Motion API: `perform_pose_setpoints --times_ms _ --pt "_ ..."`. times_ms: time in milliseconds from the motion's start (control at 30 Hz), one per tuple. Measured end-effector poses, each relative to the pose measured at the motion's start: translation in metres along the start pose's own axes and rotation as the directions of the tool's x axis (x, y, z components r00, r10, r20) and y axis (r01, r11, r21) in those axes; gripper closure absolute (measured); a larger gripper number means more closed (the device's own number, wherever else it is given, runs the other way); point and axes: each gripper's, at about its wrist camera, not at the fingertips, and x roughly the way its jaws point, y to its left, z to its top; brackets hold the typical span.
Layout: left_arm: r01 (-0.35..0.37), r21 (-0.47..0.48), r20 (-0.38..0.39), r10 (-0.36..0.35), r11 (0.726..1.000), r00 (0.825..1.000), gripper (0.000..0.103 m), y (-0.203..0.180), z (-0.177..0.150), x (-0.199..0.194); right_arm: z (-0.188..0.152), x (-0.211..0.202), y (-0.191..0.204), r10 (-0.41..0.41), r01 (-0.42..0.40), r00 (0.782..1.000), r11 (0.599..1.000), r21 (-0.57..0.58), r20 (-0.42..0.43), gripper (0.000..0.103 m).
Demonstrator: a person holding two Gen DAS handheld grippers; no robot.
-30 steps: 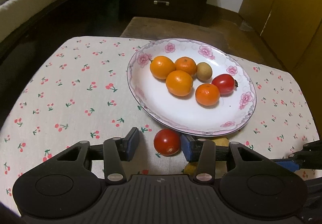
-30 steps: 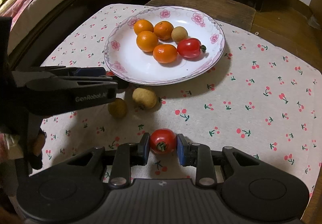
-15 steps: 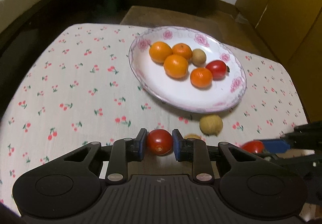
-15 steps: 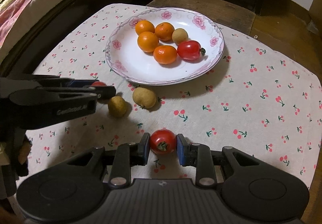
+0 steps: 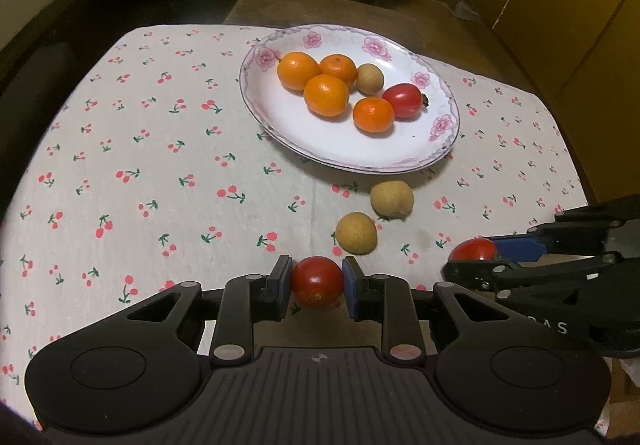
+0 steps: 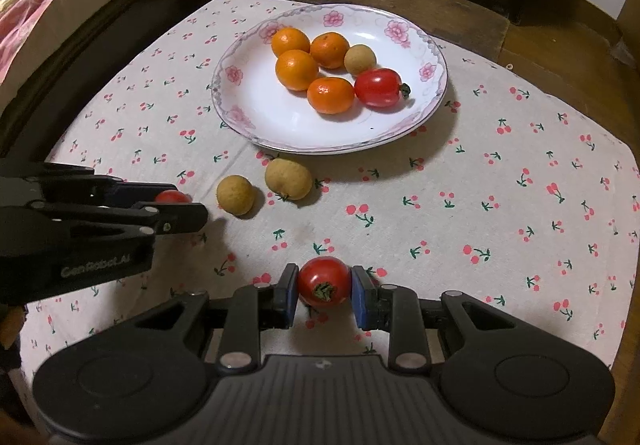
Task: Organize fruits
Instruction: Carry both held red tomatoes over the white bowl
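Two grippers, one red tomato pinched in each, plate of fruit waiting further back.

Left gripper (image 5: 316,282) clamped tight on a small red tomato (image 5: 317,281), blue pads pressing both sides, held just off the cherry-print tablecloth (image 5: 120,149). Right gripper (image 6: 324,287) likewise closed on a second tomato (image 6: 324,281), green stem end facing the camera, pads snug against it. Flowered plate (image 6: 256,117) sitting toward the far side of the cloth, loaded with four oranges (image 6: 296,69), one tan round fruit (image 6: 360,59) and a third tomato (image 6: 378,87) at the right of the pile. Two more tan fruits (image 6: 288,179) loose on the cloth just in front of the plate, side by side, between plate and grippers.
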Motion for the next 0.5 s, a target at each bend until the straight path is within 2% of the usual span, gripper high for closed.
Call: perform_pose_setpoints --times_ms 500 --pt "-0.009 0.021 0.005 0.009 1.0 1.0 0.069 -0.011 0.001 -0.017 0.0 -0.015 0.008 -0.015 0.015 1.0 1.0 -0.019 0.013 0.075"
